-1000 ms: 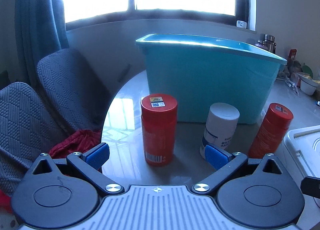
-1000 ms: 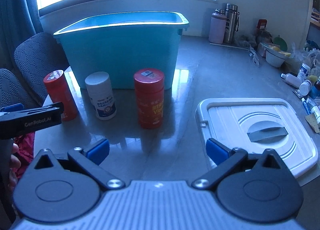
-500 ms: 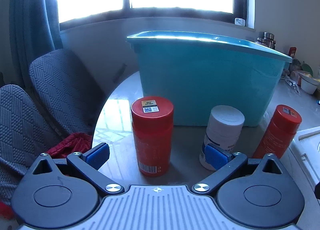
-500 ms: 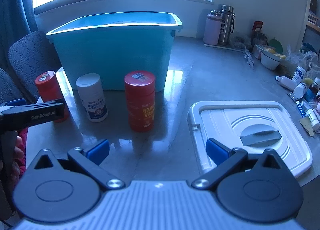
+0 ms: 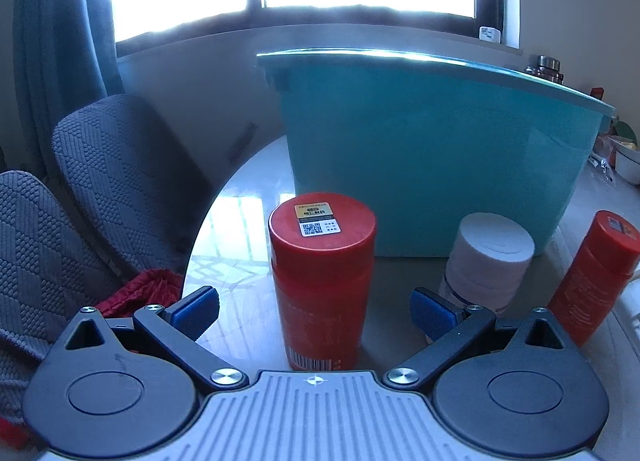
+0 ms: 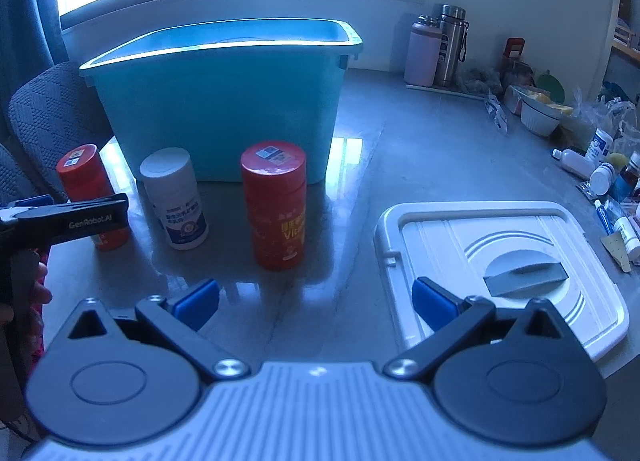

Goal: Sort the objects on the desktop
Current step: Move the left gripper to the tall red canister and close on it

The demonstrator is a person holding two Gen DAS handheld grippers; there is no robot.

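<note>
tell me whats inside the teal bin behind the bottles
Only the far inner wall of the teal bin shows in the right wrist view, bare and blue. Its floor and any contents are hidden by the near wall.

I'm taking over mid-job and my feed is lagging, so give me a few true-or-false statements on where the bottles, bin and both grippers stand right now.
1. The left gripper is open, with the left red bottle standing between its fingers. True.
2. The right gripper is shut on the right red bottle. False: it is open and holds nothing; that bottle stands on the table ahead of it.
3. The white bottle stands between the two red bottles. True.
4. The white lid covers the teal bin. False: the lid lies flat on the table and the bin is open.
5. All three bottles are already in the bin. False: they stand upright on the table in front of it.
</note>
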